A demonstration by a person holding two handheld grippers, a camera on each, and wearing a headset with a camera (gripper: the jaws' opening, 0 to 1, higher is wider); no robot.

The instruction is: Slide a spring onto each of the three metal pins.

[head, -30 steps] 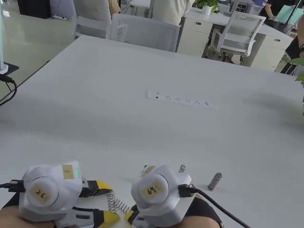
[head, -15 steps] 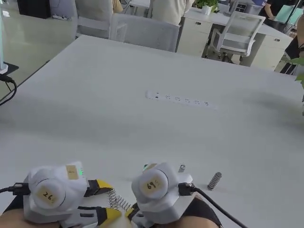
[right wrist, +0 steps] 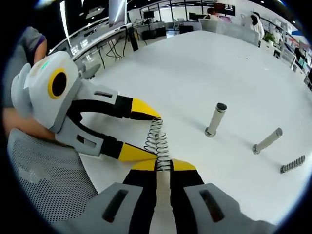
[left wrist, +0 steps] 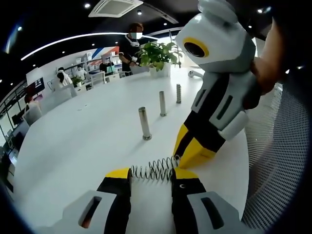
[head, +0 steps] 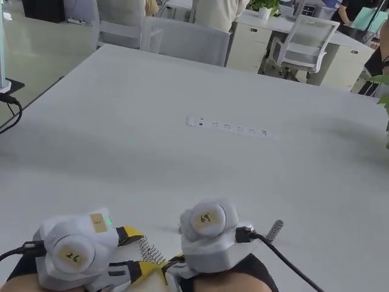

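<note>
A loose steel spring (head: pixel 151 250) hangs just over the white table (head: pixel 182 164) between both grippers. My left gripper (left wrist: pixel 151 173) has the spring (left wrist: pixel 153 169) lengthwise between its yellow fingertips. My right gripper (right wrist: pixel 163 165) is shut on one end of that spring (right wrist: pixel 158 140), its tips meeting the left gripper's (right wrist: pixel 142 130). Two bare metal pins (left wrist: pixel 144 123) (left wrist: pixel 162 103) stand upright beyond. A third pin carries a spring (left wrist: pixel 178 93), seen to the right of the right gripper as a coiled post (head: pixel 275 230).
A white power strip (head: pixel 231 128) lies at mid-table. Office chairs (head: pixel 304 36) stand along the far edge. A grey mesh chair back (left wrist: pixel 278 161) is close behind the grippers. People stand far off in the room.
The right gripper has tipped up and shifted a little right, now covering the bare pin that showed beside it. The left gripper has sunk slightly. The spring stays between them.
</note>
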